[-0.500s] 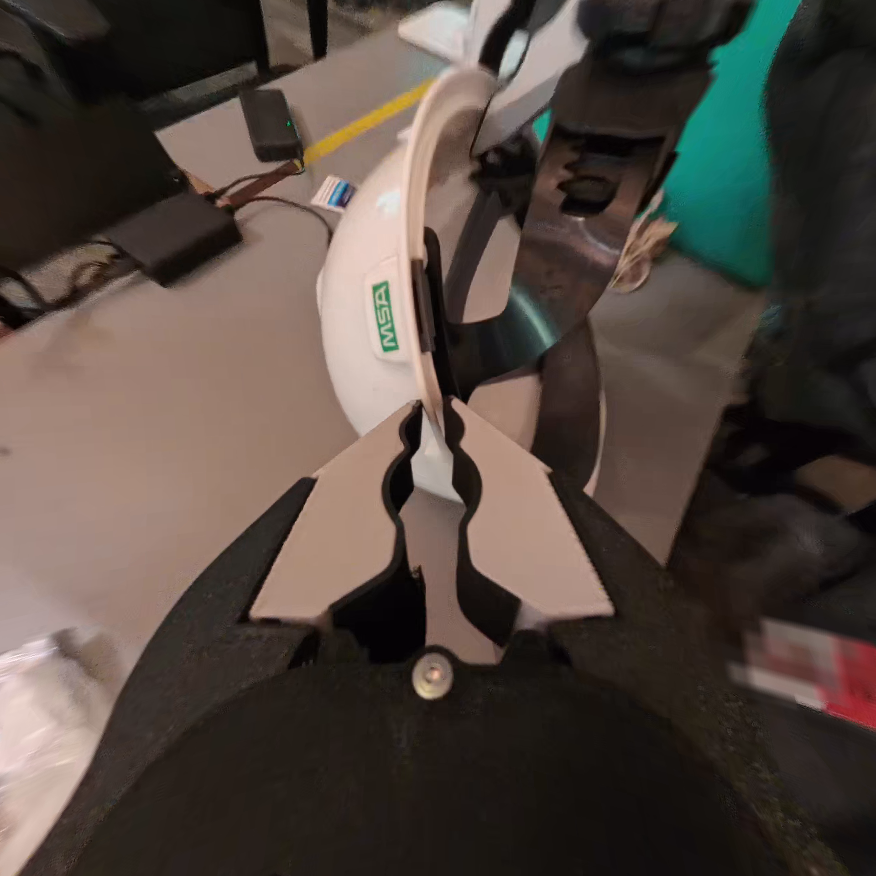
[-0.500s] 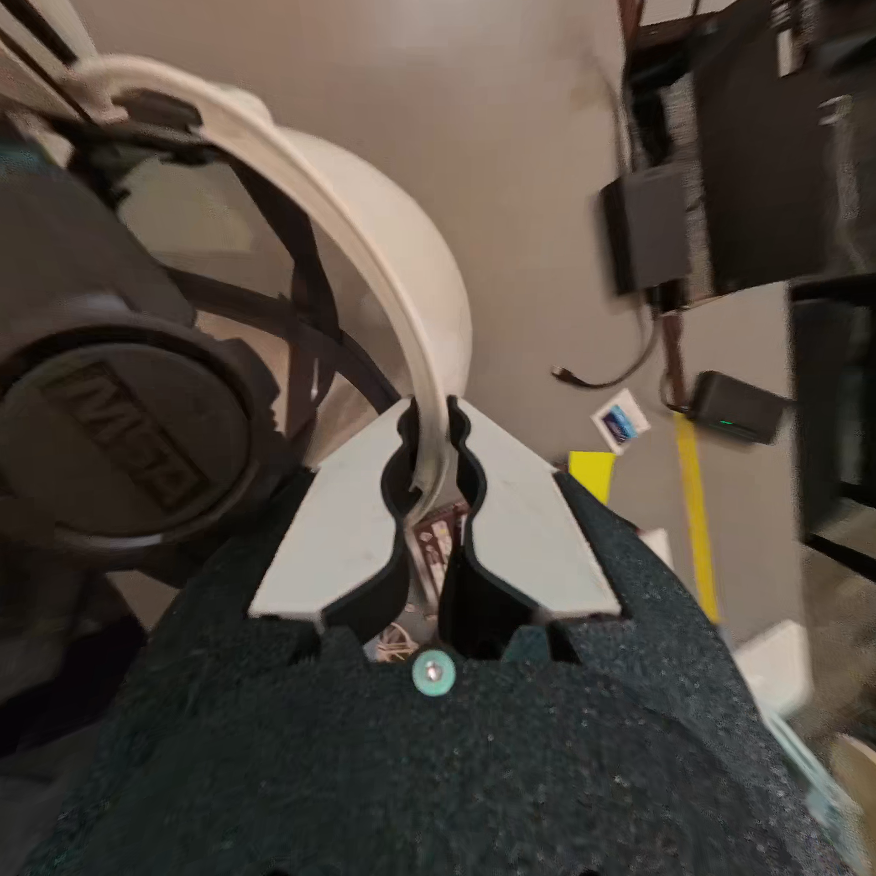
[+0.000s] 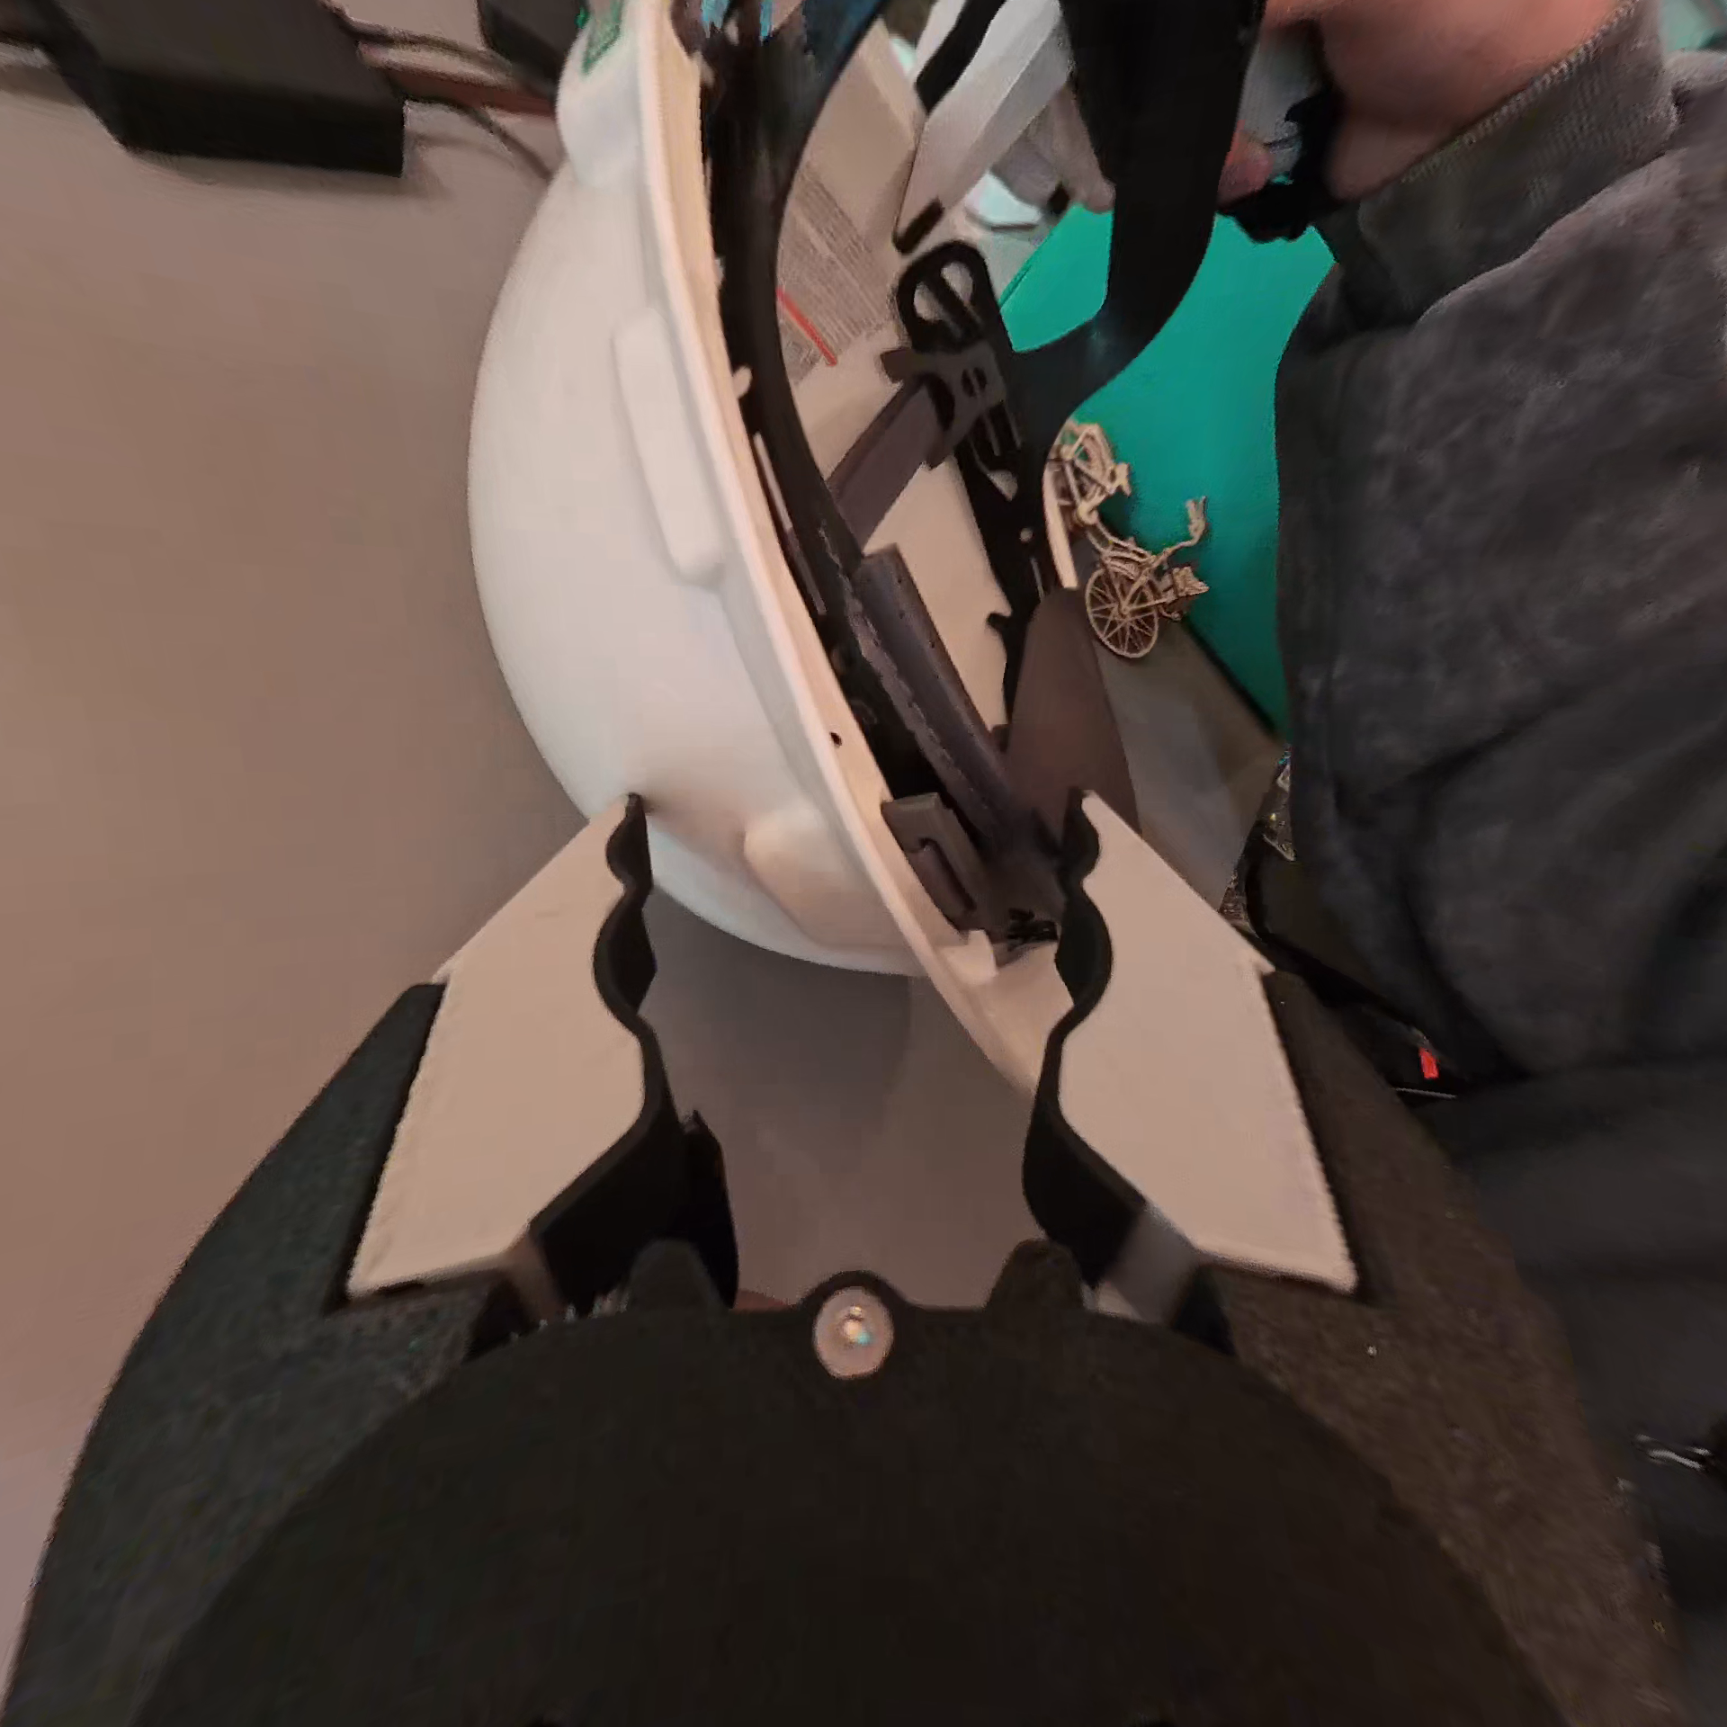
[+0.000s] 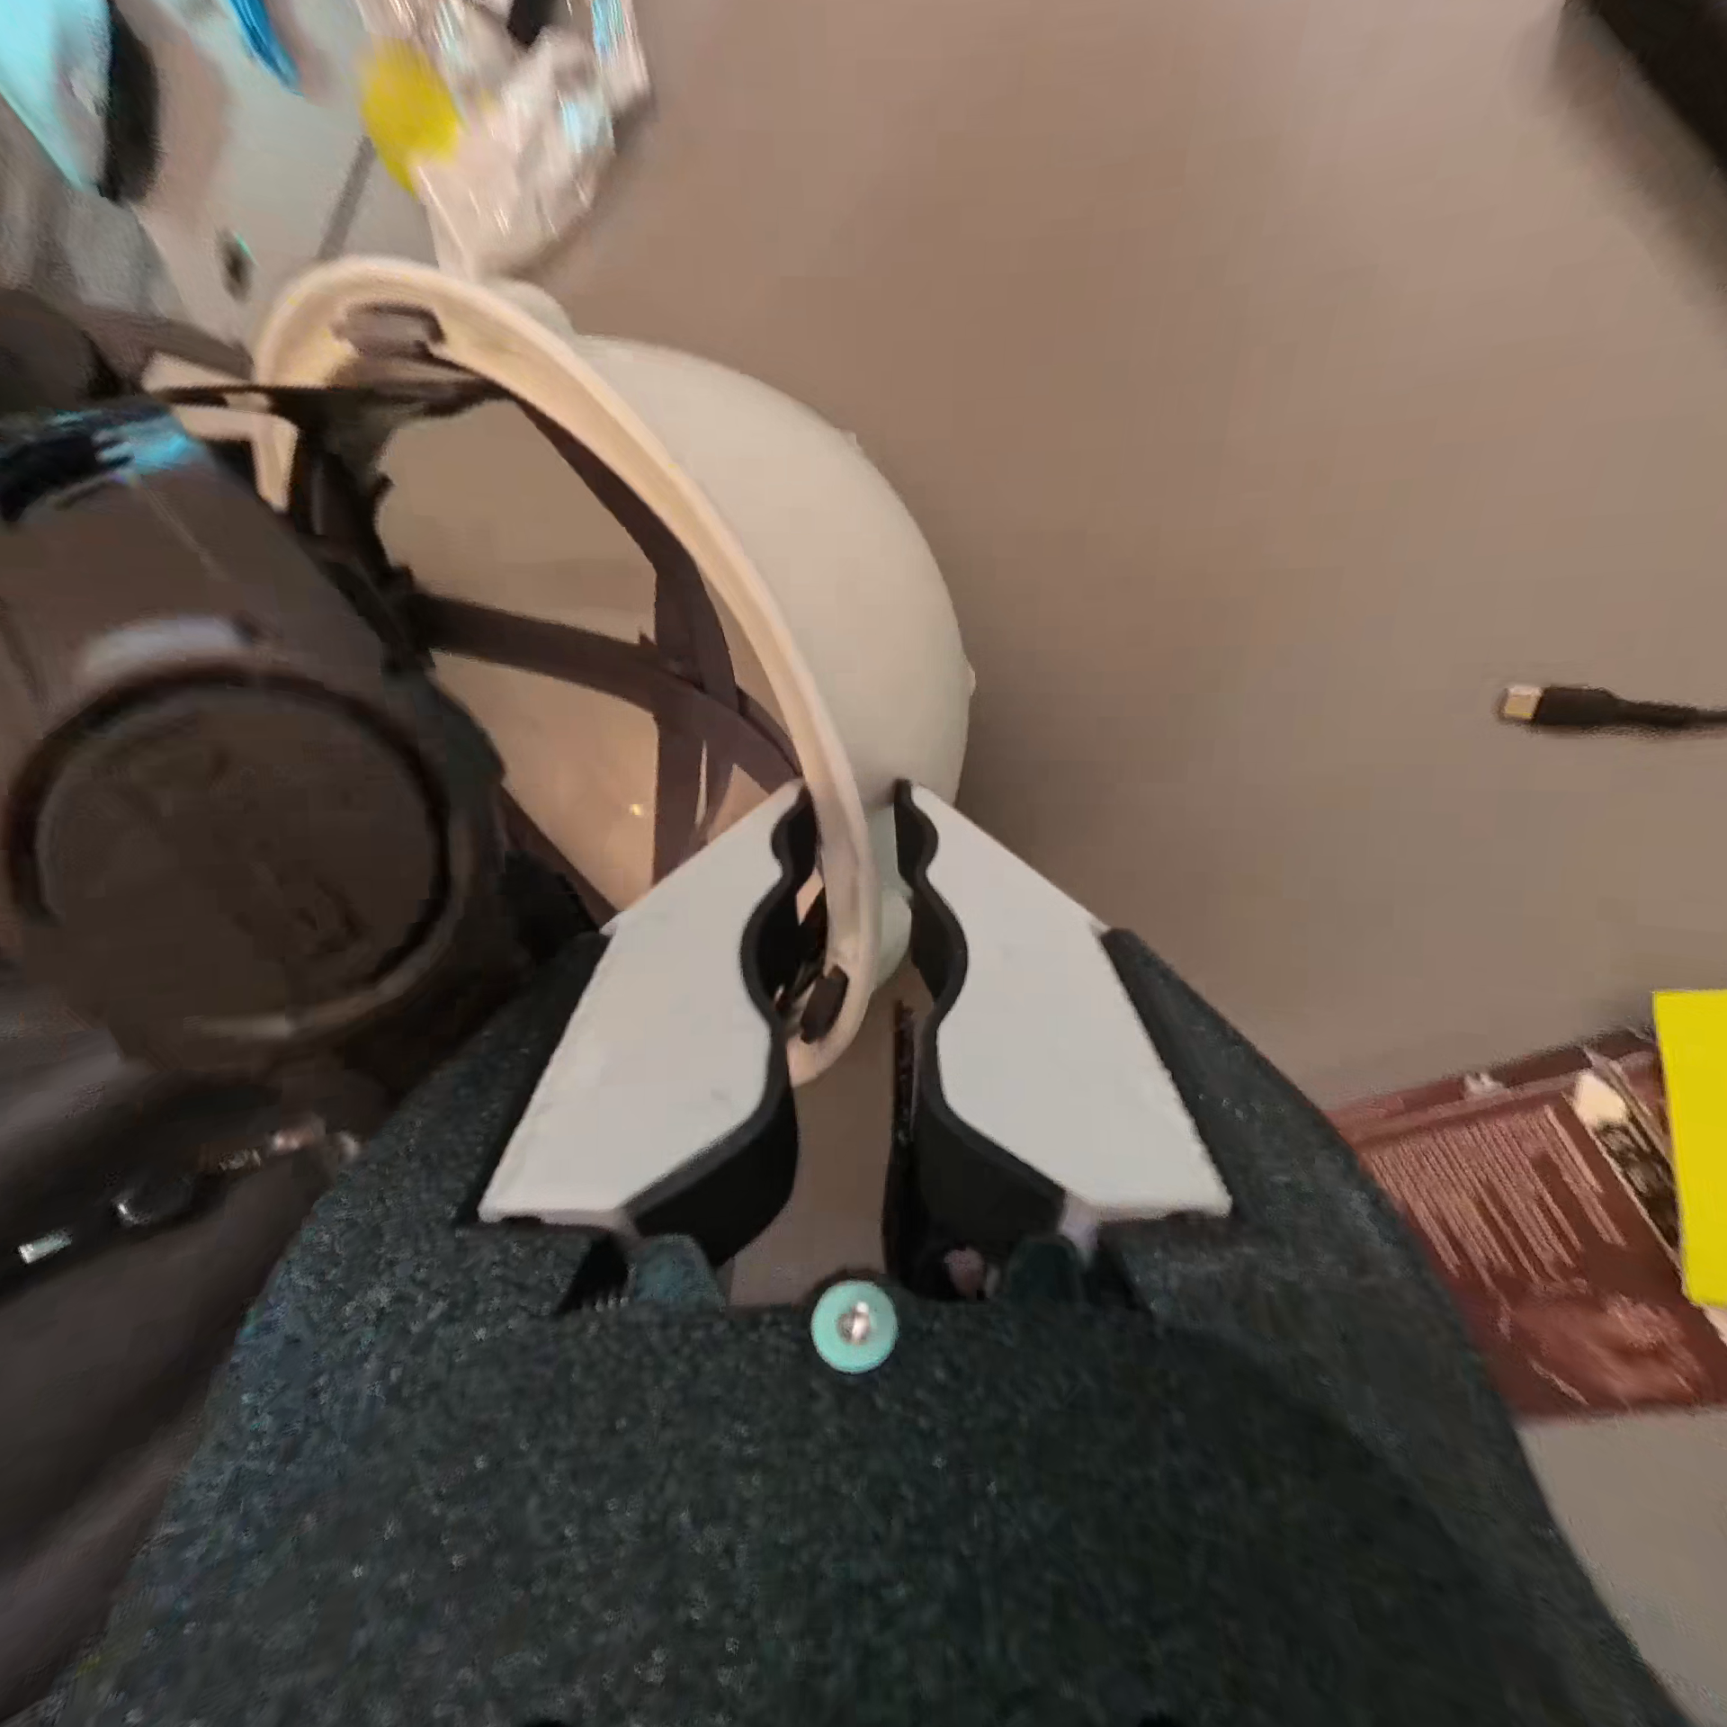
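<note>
**Hard hat up on edge — one claw on the rim, the other standing wide**

Left claw (image 3: 855, 822) is spread wide right now, fingers either side of the low end of the white hard hat (image 3: 579, 579) — left tip touching or just beside the shell, right tip by the grey strap clip inside the brim; it isn't clamping anything. Right claw (image 4: 850, 804) is nearly closed around the brim edge, thin rim between the pads, so it looks like the only real grip on the hat. Can't tell if the crown rests on the grey bench (image 3: 187, 654) or hangs just above it.

Hat is tilted on its side, opening toward the person in the grey sleeve (image 3: 1514, 579), black suspension straps (image 4: 673, 673) showing inside.

Risk, as I read it: a narrow pinch on a smooth curved rim — the hat could pivot or slip out, esp. w/ the dark ear muff (image 4: 215, 841) hanging weight off one side. The wide left claw could also snag the clip or straps.

Nearby: loose cable plug (image 4: 1533, 703), small metal bicycle model (image 3: 1131, 570), black box (image 3: 243, 84) at the back.
</note>
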Demonstrator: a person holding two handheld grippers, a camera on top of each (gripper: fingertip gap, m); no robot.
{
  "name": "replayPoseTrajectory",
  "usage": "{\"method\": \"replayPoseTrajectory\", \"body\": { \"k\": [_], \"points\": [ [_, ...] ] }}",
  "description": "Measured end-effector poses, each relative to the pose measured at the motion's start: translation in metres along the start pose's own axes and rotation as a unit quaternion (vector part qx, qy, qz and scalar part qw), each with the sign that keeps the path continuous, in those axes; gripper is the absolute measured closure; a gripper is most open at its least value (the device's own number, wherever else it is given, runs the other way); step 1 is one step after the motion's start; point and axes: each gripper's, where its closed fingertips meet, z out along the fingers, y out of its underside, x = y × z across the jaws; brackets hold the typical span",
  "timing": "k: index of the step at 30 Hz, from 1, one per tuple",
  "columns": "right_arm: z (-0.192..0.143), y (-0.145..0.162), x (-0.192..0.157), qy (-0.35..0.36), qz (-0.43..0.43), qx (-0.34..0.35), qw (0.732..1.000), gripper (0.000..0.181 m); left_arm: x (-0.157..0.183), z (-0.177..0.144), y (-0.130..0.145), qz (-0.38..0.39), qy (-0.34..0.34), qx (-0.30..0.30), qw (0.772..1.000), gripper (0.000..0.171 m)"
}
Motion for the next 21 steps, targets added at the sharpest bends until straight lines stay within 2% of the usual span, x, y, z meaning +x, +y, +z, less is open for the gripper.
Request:
{"method": "replayPoseTrajectory", "body": {
  "k": [2,4,7,9,11,13,15,16,17,19,21],
  "points": [
    [0.001,-0.015,0.004,-0.026,0.009,0.057,0.998,0.164,-0.006,-0.001,-0.004,-0.031,-0.003,-0.016,0.999,0.086],
    [-0.01,-0.032,0.014,-0.045,0.03,0.144,0.988,0.152,-0.012,-0.003,-0.012,-0.062,0.002,-0.011,0.998,0.092],
    [-0.064,-0.044,0.027,-0.072,0.065,0.322,0.942,0.138,-0.021,-0.008,-0.019,-0.08,0.005,-0.006,0.997,0.103],
    [-0.104,-0.025,0.022,-0.081,0.067,0.438,0.893,0.134,-0.026,-0.01,-0.022,-0.084,0.008,-0.006,0.996,0.106],
    [-0.114,0.012,0.006,-0.06,0.057,0.498,0.863,0.124,-0.031,-0.01,-0.026,-0.097,0.012,-0.001,0.995,0.108],
    [-0.099,0.046,-0.015,-0.014,0.037,0.536,0.843,0.125,-0.036,-0.008,-0.032,-0.109,0.019,0.001,0.994,0.109],
    [-0.072,0.059,-0.036,0.04,0.005,0.587,0.809,0.119,-0.043,-0.005,-0.04,-0.116,0.03,-0.008,0.993,0.109],
    [-0.053,0.062,-0.04,0.08,-0.002,0.592,0.802,0.12,-0.048,-0.003,-0.045,-0.112,0.036,-0.02,0.993,0.109],
    [-0.031,0.063,-0.042,0.122,-0.004,0.579,0.806,0.118,-0.052,-0.001,-0.05,-0.101,0.041,-0.038,0.993,0.111],
    [0.005,0.057,-0.059,0.153,-0.04,0.554,0.817,0.12,-0.06,0.002,-0.057,-0.076,0.048,-0.081,0.993,0.115],
    [0.009,0.052,-0.069,0.187,-0.024,0.584,0.79,0.117,-0.07,0.005,-0.064,-0.054,0.039,-0.119,0.991,0.117]
  ]
}}
